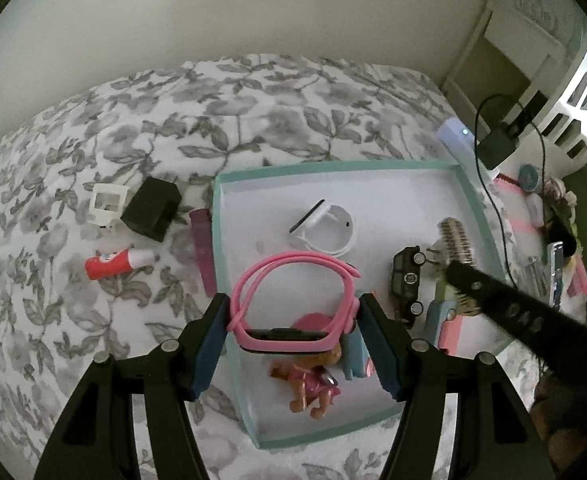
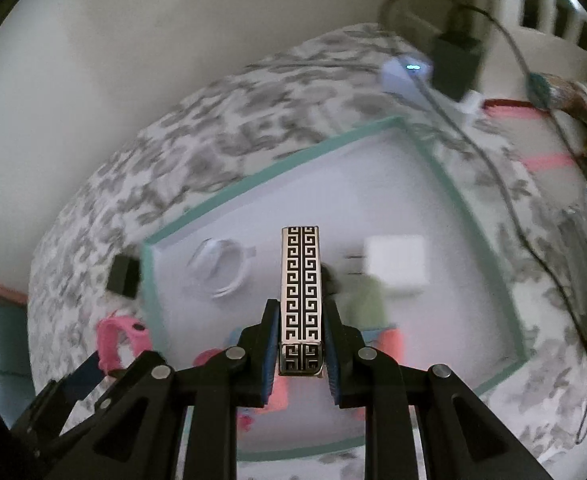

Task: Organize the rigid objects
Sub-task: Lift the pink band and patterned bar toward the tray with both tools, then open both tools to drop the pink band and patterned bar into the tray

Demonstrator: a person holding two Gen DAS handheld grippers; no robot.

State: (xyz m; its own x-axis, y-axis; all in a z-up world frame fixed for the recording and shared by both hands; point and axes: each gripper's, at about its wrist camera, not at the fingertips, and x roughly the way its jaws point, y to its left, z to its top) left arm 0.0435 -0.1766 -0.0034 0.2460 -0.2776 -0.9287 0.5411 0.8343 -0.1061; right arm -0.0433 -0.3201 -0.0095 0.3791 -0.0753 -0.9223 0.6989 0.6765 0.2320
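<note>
My left gripper is shut on a pink smartwatch, held above the near end of a teal-rimmed white tray. In the tray lie a white watch band, a dark toy car, a hairbrush and a toy dog figure. My right gripper is shut on a silver bar with a black key pattern, held above the tray. The pink smartwatch also shows at the left of the right wrist view.
On the floral bedspread left of the tray lie a black box, a white cube, a red and white tube and a maroon strap. A cable, a charger and small clutter lie at the right.
</note>
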